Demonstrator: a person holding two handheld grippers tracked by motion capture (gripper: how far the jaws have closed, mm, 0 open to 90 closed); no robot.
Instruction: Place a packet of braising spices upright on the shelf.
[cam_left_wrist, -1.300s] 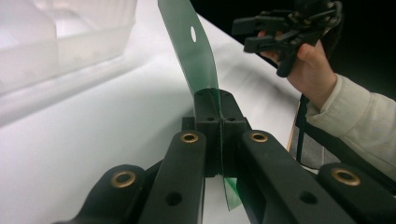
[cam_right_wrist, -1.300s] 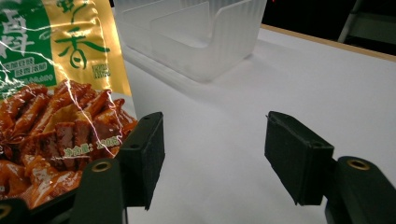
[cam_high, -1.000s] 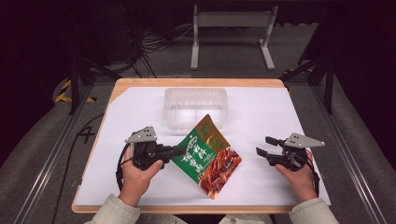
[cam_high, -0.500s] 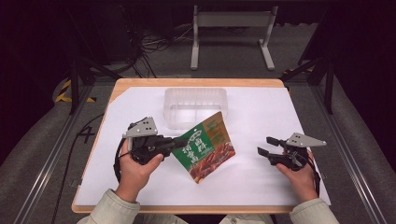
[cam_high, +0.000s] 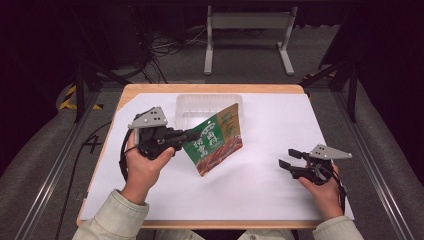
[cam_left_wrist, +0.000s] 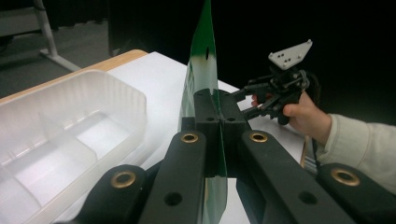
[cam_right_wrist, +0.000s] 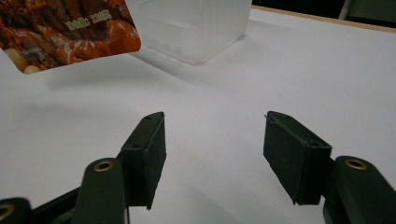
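**A:** The left gripper (cam_high: 192, 135) had its jaws clamped flat on the green edge of the pouch (cam_high: 215, 142), and the pouch was clear of the table (cam_high: 270, 130). A second earlier it lay flat on the white sheet in front of the tray (cam_high: 186, 107); half a second on, one side had come up.

**B:** And at this moment it hung in the air, tilted, its top corner over the tray's near wall in the high view. From the left gripper view the pouch (cam_left_wrist: 205, 70) stood almost edge-on between the pads, squeezed right at the seam.

**A:** No slip that I could see. The grip sat on the rim, though, so the pouch's weight hung off one side.

**B:** What about the other hand?

**A:** The right gripper (cam_high: 289, 159) sat low near the table's right side, well apart from the pouch. Its jaws stood partly open with nothing between them, just bare white sheet in the right gripper view, and they had just been closing a little.

**B:** So that hand was idle. The tray (cam_right_wrist: 196, 28) showed empty there, with the pouch's red printed end (cam_right_wrist: 70, 32) floating above the sheet and casting a shadow.

**A:** My read: the pickup was done, and the carry to the tray was the step in hand. A short move forward should put the pouch over a compartment.

**B:** Held by an edge, it could swing or catch the tray wall.
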